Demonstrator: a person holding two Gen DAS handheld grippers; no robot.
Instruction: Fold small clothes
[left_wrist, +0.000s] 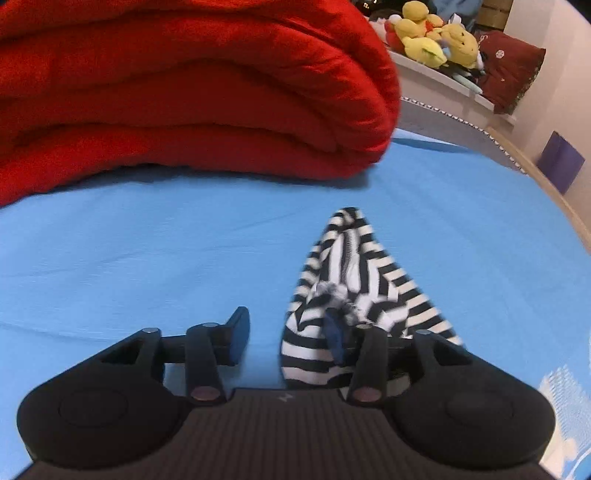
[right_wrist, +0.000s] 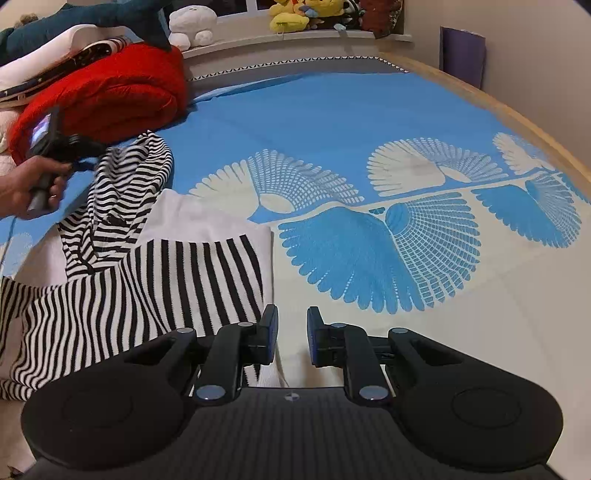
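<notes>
Striped garment (right_wrist: 155, 280) lies on the blue patterned bedsheet (right_wrist: 332, 122) at lower left of the right wrist view. Black-and-white stripes with a plain white panel; one edge looks folded over the body, and a sleeve or hood part trails toward upper left, rumpled.

Left hand-held gripper (left_wrist: 295, 332): jaws spread. The left finger (left_wrist: 238, 332) is bare over the sheet, and the bunched striped cloth (left_wrist: 347, 280) drapes over the right finger, so it is not clamped between the pads. In the right wrist view a hand (right_wrist: 26, 188) holds this gripper's handle at the left edge, next to the trailing part.

Right hand-held gripper (right_wrist: 291, 332): jaws narrow with a visible gap between the pads. Its left pad sits at the garment's near edge; cannot tell if any cloth is pinched, and the gap looks empty.

Red blanket (left_wrist: 184, 92) is stacked upper left, plush toys (left_wrist: 436, 33) on the ledge behind.

Progress judged: early to mid. One fold is started, the trailing part is still loose, and no neat bundle yet. Left to do: bring the loose part in, fold again, flatten.
</notes>
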